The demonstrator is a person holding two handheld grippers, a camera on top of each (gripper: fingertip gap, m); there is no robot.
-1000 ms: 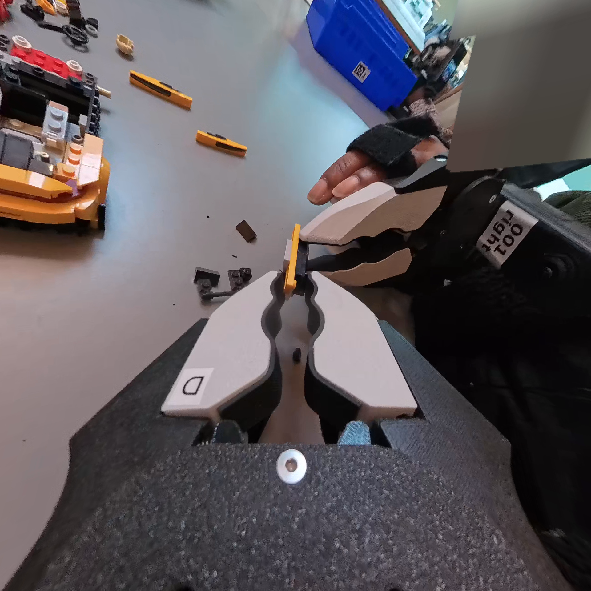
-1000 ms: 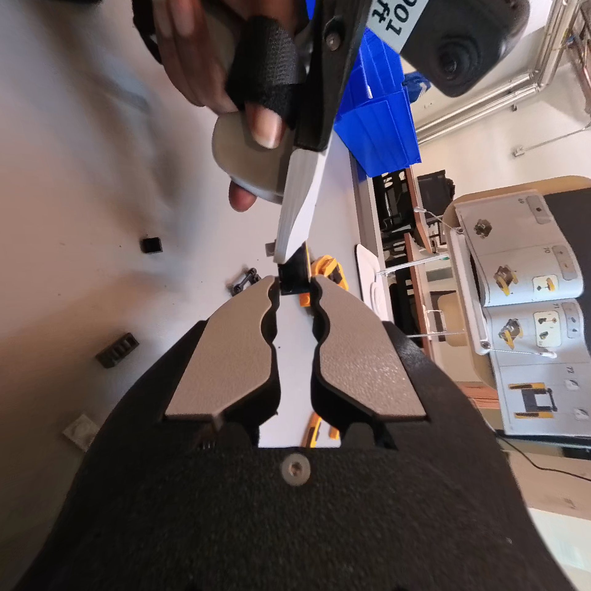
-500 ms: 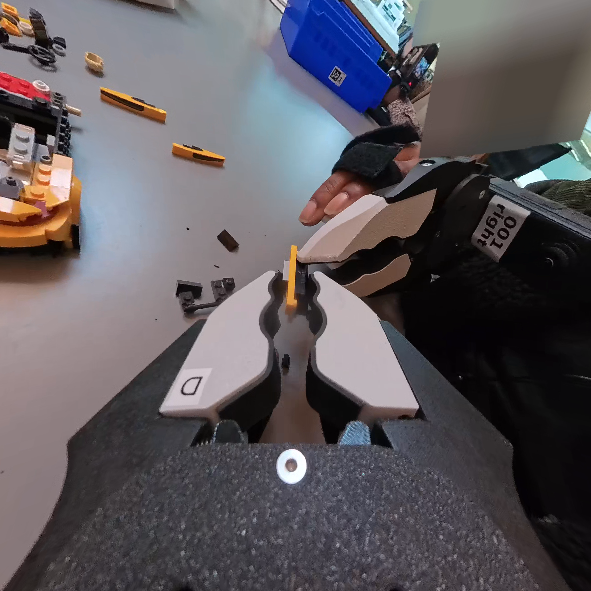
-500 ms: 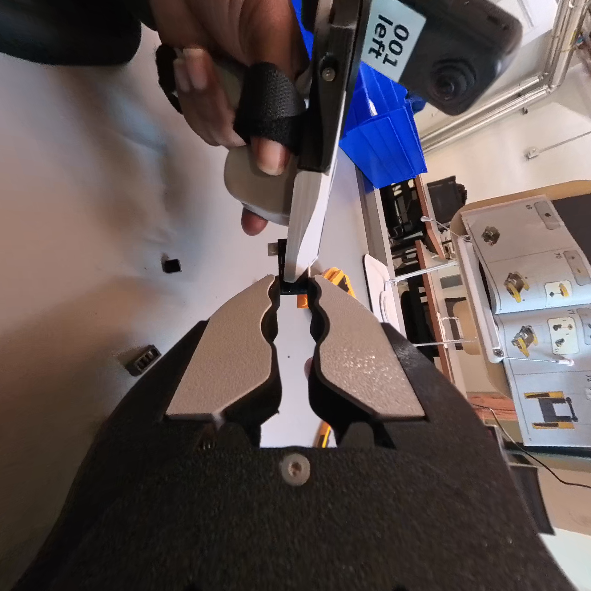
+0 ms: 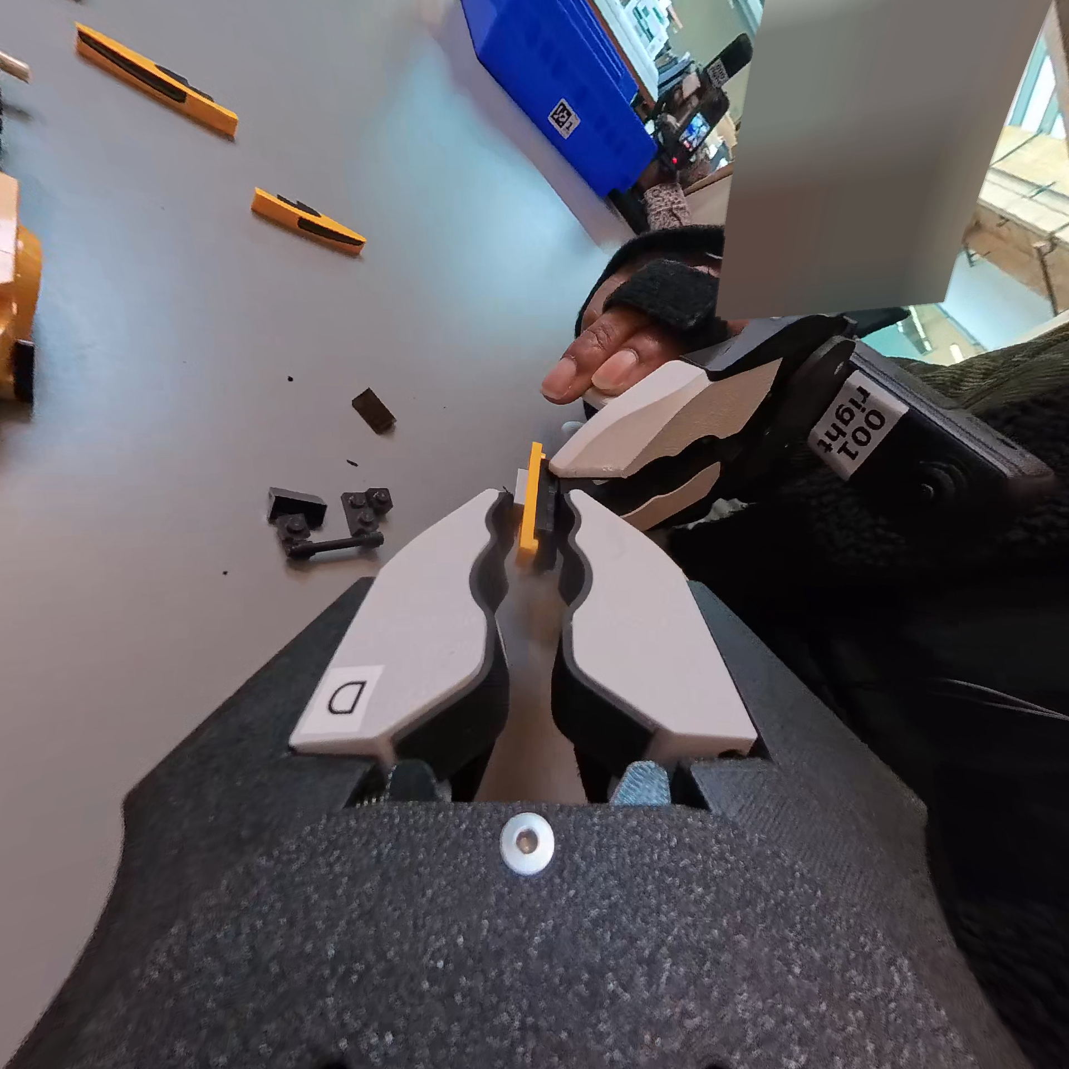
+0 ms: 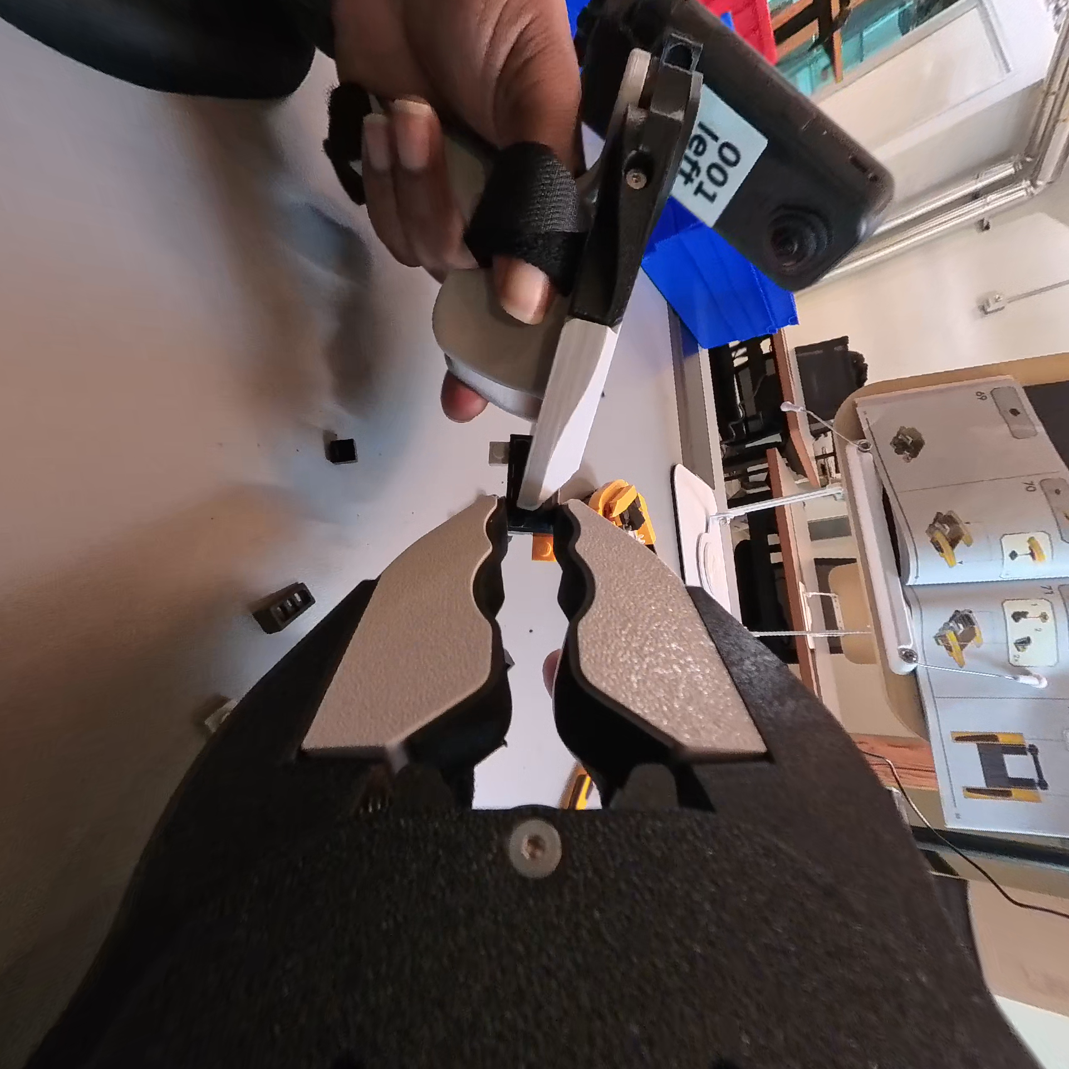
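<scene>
A small brick assembly, an orange plate (image 5: 529, 512) with a black piece (image 5: 548, 503) and a light grey bit, stands on edge above the grey table (image 5: 173, 347). My left gripper (image 5: 533, 502) is shut on it, one pad on each side. My right gripper (image 5: 596, 491) comes in from the right, with its upper fingertip on the black piece. In the right wrist view my right gripper (image 6: 529, 512) is shut on the dark piece (image 6: 529, 525), and orange (image 6: 544, 549) shows just behind it. The left gripper's finger (image 6: 555, 439) reaches down onto the same piece.
An orange brick car (image 5: 14, 301) sits at the left edge. Two long orange pieces (image 5: 156, 87) (image 5: 306, 222), a black tile (image 5: 374, 409) and small black parts (image 5: 330, 520) lie on the table. A blue bin (image 5: 555, 87) stands behind. An instruction booklet (image 6: 954, 578) is at the right. My left and right fingertips are right by each other.
Both grippers stay on the small assembly. My right gripper's fingers have closed a little on the dark piece. The left view has shifted, so the orange car has slid almost out at the left.
</scene>
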